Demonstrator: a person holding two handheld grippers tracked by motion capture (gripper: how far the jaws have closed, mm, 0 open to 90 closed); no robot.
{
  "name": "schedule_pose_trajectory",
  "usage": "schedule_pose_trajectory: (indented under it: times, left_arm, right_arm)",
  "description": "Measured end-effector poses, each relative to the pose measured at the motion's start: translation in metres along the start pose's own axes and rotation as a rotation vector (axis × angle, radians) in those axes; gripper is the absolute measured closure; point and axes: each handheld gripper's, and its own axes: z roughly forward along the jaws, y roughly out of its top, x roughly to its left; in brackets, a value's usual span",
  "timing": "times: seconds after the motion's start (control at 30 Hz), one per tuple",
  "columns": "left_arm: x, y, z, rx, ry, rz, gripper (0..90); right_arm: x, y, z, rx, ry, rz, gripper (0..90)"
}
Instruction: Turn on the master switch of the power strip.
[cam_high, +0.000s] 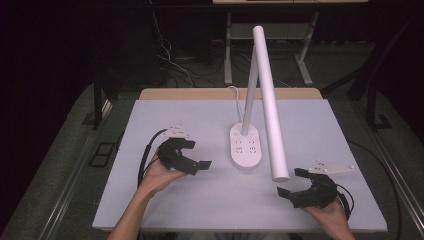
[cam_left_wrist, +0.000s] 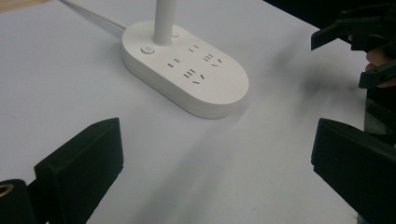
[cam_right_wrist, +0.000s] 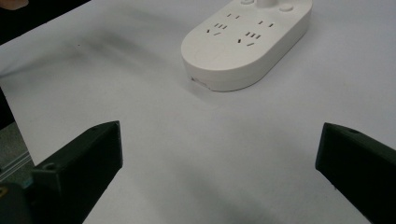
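Observation:
A white desk lamp stands mid-table: an oval base (cam_high: 245, 146) with sockets and a button, a thin stem (cam_high: 248, 95), and a long tube head (cam_high: 270, 100) slanting down toward the front. My left gripper (cam_high: 197, 154) is open left of the base, nothing between its jaws. My right gripper (cam_high: 291, 182) is open at the front right, just below the tube's end. In the left gripper view the base (cam_left_wrist: 187, 70) lies ahead of the left gripper (cam_left_wrist: 217, 168), and the right gripper (cam_left_wrist: 359, 42) shows at top right. In the right gripper view the base (cam_right_wrist: 247, 42) lies beyond the right gripper (cam_right_wrist: 217, 168).
The white table top (cam_high: 200, 200) sits on a wooden desk whose back edge (cam_high: 190, 94) shows. The lamp's white cord (cam_high: 232, 90) runs off the back. Behind are metal desk legs (cam_high: 228, 50) and floor cables (cam_high: 170, 60). Dark floor surrounds the table.

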Motion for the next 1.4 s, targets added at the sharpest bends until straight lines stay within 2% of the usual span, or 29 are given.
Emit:
schedule_pose_trajectory:
  times: [0.23,0.33,0.43,0.93,1.4]
  left_arm:
    - [0.004,0.006,0.013,0.012,-0.005,-0.002,1.4]
    - [0.006,0.009,0.018,0.036,-0.005,0.012,1.4]
    - [0.008,0.012,0.022,0.039,-0.005,0.012,1.4]
    - [0.019,0.032,0.03,0.052,0.005,0.014,2.2]
    - [0.031,0.051,0.038,0.09,0.005,0.045,3.6]
  right_arm:
    - [0.0,0.0,0.0,-0.001,-0.002,0.002,0.1]
    - [0.0,0.0,0.0,0.0,-0.002,0.002,0.1]
    - [-0.001,0.0,-0.001,0.0,-0.003,0.006,0.1]
    - [-0.001,0.0,-0.001,0.0,-0.006,0.003,0.1]
    - [-0.001,-0.001,-0.002,0.004,-0.005,0.008,0.1]
